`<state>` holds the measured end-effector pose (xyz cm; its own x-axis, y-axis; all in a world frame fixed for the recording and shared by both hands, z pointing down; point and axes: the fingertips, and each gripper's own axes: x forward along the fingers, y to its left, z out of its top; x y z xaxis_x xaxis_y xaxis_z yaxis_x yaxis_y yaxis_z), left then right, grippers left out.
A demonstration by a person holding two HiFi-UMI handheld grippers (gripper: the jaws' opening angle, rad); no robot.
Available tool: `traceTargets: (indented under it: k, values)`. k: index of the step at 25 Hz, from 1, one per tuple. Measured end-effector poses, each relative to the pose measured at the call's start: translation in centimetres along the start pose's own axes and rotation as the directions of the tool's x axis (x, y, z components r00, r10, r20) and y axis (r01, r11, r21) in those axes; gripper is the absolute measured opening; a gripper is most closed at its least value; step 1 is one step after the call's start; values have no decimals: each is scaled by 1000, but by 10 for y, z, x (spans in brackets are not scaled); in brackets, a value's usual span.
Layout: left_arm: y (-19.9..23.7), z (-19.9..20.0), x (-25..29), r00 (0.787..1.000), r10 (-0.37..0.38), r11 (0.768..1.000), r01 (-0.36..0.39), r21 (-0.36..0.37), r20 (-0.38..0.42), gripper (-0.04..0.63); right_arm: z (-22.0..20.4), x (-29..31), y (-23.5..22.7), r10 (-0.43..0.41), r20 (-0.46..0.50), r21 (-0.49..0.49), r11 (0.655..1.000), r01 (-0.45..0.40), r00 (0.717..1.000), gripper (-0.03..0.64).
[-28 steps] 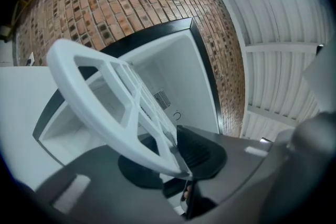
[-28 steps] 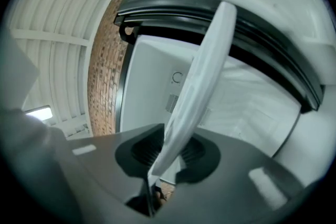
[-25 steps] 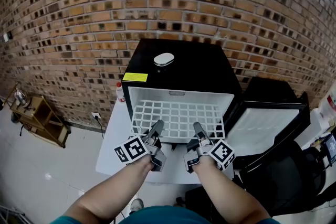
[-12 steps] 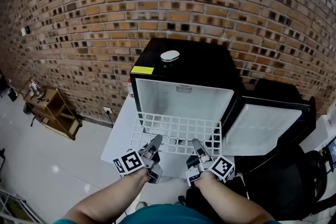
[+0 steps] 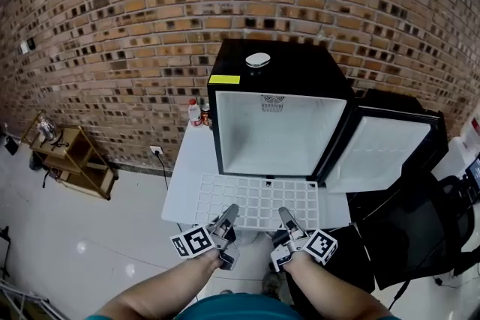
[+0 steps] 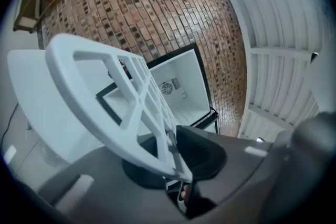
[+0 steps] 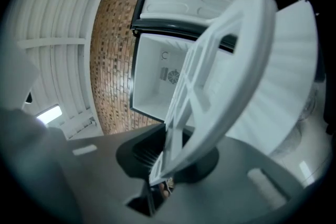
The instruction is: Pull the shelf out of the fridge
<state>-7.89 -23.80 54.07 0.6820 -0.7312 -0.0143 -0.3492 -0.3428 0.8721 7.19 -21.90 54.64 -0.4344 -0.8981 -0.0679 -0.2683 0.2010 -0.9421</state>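
The black mini fridge (image 5: 279,79) stands open, its white inside (image 5: 276,133) bare and its door (image 5: 379,154) swung to the right. The white grid shelf (image 5: 259,200) is outside the fridge, held level over the white table (image 5: 184,183). My left gripper (image 5: 229,216) is shut on the shelf's near edge on the left, and my right gripper (image 5: 286,216) on the right; its jaws have just been closing on that edge. In the left gripper view the shelf (image 6: 105,92) runs between the jaws of the left gripper (image 6: 157,149). In the right gripper view the shelf (image 7: 226,60) is clamped by the right gripper (image 7: 173,149).
A white oval object (image 5: 258,59) lies on top of the fridge. A bottle and cans (image 5: 197,113) stand at its left on the table. A wooden rack (image 5: 71,157) stands on the floor at left, a black chair (image 5: 420,236) at right. A brick wall is behind.
The shelf has slid fully out of the fridge toward me and sunk lower. Both grippers have moved back and down with it, still clamped on its near edge.
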Motion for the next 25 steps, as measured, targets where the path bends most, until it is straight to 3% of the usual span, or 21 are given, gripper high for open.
traceTargets:
  k: [9, 19, 25]
  values:
    - [0, -59, -67, 998, 2, 997, -6, -79, -55, 55, -50, -72, -2, -53, -30, -1, 999, 53, 998, 43]
    - [-37, -172, -105, 999, 40, 991, -41, -130, -9, 54, -42, -186, -18, -56, -107, 9, 998, 57, 993, 43]
    - [-51, -234, -137, 996, 83, 989, -84, -118, -17, 54, -53, -251, -32, -63, -153, 35, 997, 69, 986, 43]
